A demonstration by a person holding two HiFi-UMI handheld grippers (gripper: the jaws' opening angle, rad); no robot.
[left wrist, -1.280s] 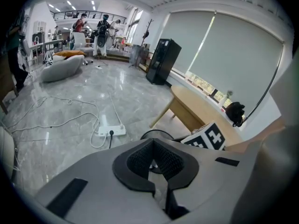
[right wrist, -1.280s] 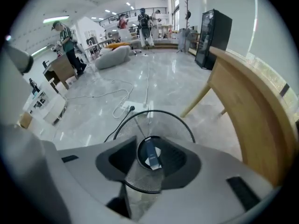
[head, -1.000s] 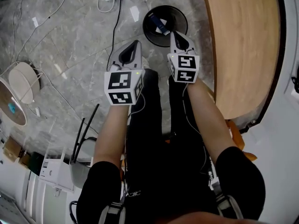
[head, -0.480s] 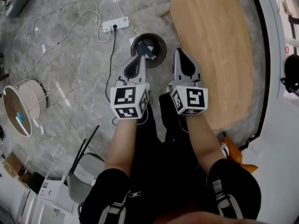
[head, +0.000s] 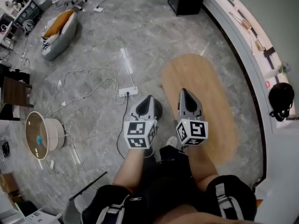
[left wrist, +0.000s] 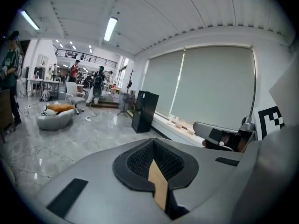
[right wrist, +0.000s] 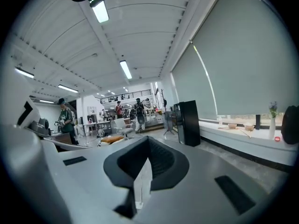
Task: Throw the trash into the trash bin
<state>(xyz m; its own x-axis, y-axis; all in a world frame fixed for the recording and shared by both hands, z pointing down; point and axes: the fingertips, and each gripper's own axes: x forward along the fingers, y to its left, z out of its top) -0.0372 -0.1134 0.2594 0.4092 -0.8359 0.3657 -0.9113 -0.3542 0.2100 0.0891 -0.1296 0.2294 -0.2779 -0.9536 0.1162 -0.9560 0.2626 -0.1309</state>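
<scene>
Both arms have come up since a second ago, and the floor now looks much farther away. The person seems to have stood up tall after bending over the bin.

From the head view, the left gripper (head: 148, 99) and the right gripper (head: 183, 93) point forward side by side over the grey marble floor (head: 93, 115). They are likely held up and away like this because their job is done. The black round trash bin (head: 159, 110) stands on the floor just beside the near end of the oval wooden table (head: 201, 97). The left gripper covers most of it, so only a dark curved edge peeks out. No trash can be seen now, but earlier a small blue and white piece lay inside the bin. A white power strip (head: 128, 92) lies near the bin.

The left gripper view shows its grey jaws closed together. Only a thin tan strip shows at the seam, and it looks like part of the jaw, not trash. This view looks out across the room at a tall black cabinet (left wrist: 144, 111), not at the bin.

The right gripper view shows its jaws closed tight too, with nothing held. The bin is not in this view.
</scene>
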